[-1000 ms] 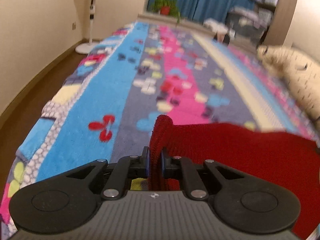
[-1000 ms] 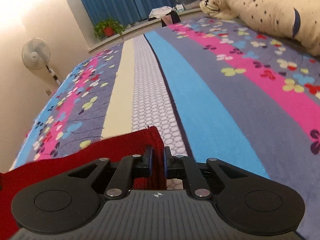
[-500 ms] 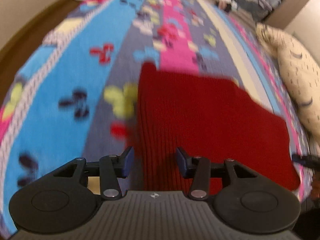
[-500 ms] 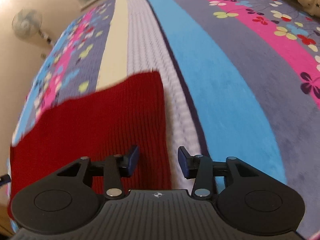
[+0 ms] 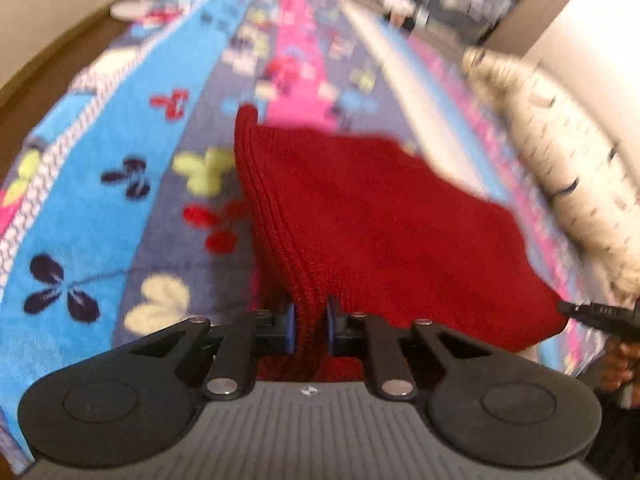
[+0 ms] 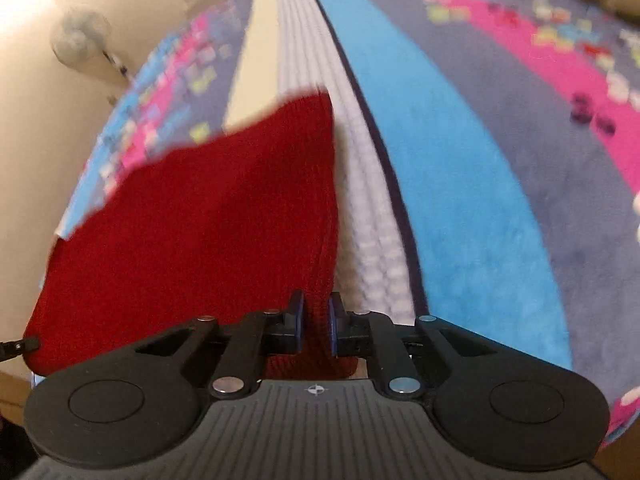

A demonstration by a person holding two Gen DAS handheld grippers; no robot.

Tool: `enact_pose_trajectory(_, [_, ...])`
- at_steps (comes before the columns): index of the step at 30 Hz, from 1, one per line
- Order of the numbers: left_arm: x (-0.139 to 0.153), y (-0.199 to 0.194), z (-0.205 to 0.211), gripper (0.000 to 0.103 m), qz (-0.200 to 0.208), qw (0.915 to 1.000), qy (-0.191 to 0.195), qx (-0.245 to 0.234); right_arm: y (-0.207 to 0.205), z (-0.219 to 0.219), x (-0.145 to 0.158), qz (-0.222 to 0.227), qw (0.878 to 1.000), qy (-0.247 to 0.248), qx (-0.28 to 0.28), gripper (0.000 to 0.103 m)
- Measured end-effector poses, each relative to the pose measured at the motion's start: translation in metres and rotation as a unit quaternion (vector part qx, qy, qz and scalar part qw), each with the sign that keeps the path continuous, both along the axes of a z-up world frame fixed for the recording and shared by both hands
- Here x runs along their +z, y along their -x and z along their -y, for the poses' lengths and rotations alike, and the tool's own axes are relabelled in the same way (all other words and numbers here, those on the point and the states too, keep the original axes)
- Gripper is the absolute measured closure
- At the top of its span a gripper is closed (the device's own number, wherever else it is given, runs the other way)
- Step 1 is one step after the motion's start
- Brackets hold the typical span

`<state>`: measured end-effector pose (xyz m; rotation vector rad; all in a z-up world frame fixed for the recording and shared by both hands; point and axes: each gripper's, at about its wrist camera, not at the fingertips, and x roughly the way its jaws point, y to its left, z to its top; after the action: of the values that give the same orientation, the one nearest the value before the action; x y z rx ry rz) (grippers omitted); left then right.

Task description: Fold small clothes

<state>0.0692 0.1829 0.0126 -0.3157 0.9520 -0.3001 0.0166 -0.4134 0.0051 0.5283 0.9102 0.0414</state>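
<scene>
A red knit cloth point(image 5: 400, 220) lies on the bed with its near edge raised into a ridge. My left gripper point(image 5: 308, 320) has its jaws closing on the cloth's near left corner, and the pads press a bunched fold of it. In the right wrist view my right gripper point(image 6: 316, 320) is shut on the near right corner of the same red cloth point(image 6: 220, 220). A fingertip of the right gripper point(image 5: 592, 312) shows at the cloth's far corner in the left wrist view. The rest of the cloth slopes down to the blanket.
A striped floral blanket point(image 5: 100, 200) covers the bed point(image 6: 460, 180). A cream pillow point(image 5: 568, 160) lies along the right side. A standing fan point(image 6: 80, 40) is by the wall past the bed's left edge. A hand point(image 5: 616, 364) holds the right gripper.
Half a second ago both grippers stood open over the cloth lying flat. Now both have closed on its near edge, which stands bunched and raised. The views have swung across the bed.
</scene>
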Motion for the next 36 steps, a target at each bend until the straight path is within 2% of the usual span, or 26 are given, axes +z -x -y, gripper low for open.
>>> enact_pose_trajectory(1, [-0.001,0.004,0.000,0.088,0.004,1.0000,-0.005,0.004,0.005,0.003,0.004,0.011,1.000,-0.013,-0.011,0.092])
enact_pose_trajectory(2, [-0.007,0.005,0.004,0.088,-0.005,0.9994,-0.034,0.003,0.009,0.005,0.002,0.003,1.000,-0.013,-0.024,0.092])
enact_pose_trajectory(4, [-0.034,0.000,0.021,0.087,-0.054,0.9914,-0.117,-0.022,0.008,0.006,-0.018,-0.064,0.997,0.004,-0.040,0.092])
enact_pose_trajectory(5, [-0.044,-0.001,0.028,0.087,-0.071,0.9875,-0.137,-0.035,0.005,0.003,-0.030,-0.100,0.994,0.019,-0.036,0.092])
enact_pose_trajectory(6, [-0.048,0.000,0.033,0.086,-0.075,0.9848,-0.150,-0.044,0.002,-0.003,-0.036,-0.118,0.992,0.036,-0.026,0.091])
enact_pose_trajectory(7, [-0.046,0.001,0.035,0.085,-0.068,0.9845,-0.156,-0.044,0.000,-0.008,-0.037,-0.121,0.991,0.053,-0.015,0.091])
enact_pose_trajectory(9, [-0.033,0.006,0.035,0.084,-0.042,0.9869,-0.152,-0.034,0.002,-0.014,-0.028,-0.099,0.993,0.069,-0.009,0.090])
enact_pose_trajectory(12, [-0.013,0.015,0.038,0.084,0.010,0.9866,-0.162,-0.012,0.011,-0.019,-0.002,-0.033,0.994,0.098,-0.021,0.088])
enact_pose_trajectory(14, [-0.008,0.019,0.044,0.084,0.035,0.9848,-0.168,-0.024,0.016,-0.024,0.009,0.010,0.993,0.114,-0.005,0.085])
enact_pose_trajectory(15, [-0.007,0.019,0.047,0.083,0.038,0.9847,-0.166,-0.034,0.015,-0.024,0.008,0.015,0.995,0.103,0.010,0.085])
enact_pose_trajectory(16, [-0.008,0.018,0.051,0.080,0.035,0.9854,-0.161,-0.042,0.012,-0.025,0.005,0.008,0.996,0.082,0.026,0.085])
enact_pose_trajectory(18, [-0.011,0.014,0.050,0.078,0.025,0.9861,-0.160,-0.036,0.005,-0.030,-0.013,-0.038,0.997,0.055,0.048,0.085])
enact_pose_trajectory(20, [-0.014,0.009,0.048,0.078,0.018,0.9839,-0.177,-0.017,-0.003,-0.039,-0.031,-0.093,0.989,0.097,0.063,0.087])
enact_pose_trajectory(23, [-0.008,0.012,0.048,0.078,0.044,0.9720,-0.230,0.019,-0.008,-0.048,-0.032,-0.100,0.985,0.122,0.066,0.088])
enact_pose_trajectory(27, [0.003,0.020,0.054,0.078,0.076,0.9834,-0.161,-0.035,-0.007,-0.051,-0.023,-0.072,0.989,0.111,0.064,0.088])
enact_pose_trajectory(28, [-0.001,0.020,0.058,0.078,0.068,0.9833,-0.161,-0.051,-0.010,-0.050,-0.028,-0.085,0.988,0.111,0.063,0.088])
enact_pose_trajectory(29, [-0.011,0.016,0.061,0.078,0.038,0.9829,-0.169,-0.063,-0.012,-0.049,-0.036,-0.106,0.986,0.115,0.059,0.088])
enact_pose_trajectory(30, [-0.026,0.009,0.061,0.078,-0.012,0.9811,-0.181,-0.067,-0.013,-0.048,-0.043,-0.114,0.985,0.115,0.058,0.088])
enact_pose_trajectory(31, [-0.040,0.002,0.061,0.085,-0.051,0.9767,-0.199,-0.062,-0.014,-0.049,-0.043,-0.114,0.985,0.116,0.058,0.088])
enact_pose_trajectory(33, [-0.036,-0.001,0.067,0.085,-0.033,0.9745,-0.213,-0.065,-0.011,-0.052,-0.036,-0.094,0.988,0.110,0.053,0.088])
enact_pose_trajectory(36, [-0.012,0.007,0.078,0.082,0.044,0.9754,-0.203,-0.074,-0.006,-0.051,-0.022,-0.050,0.993,0.088,0.053,0.087])
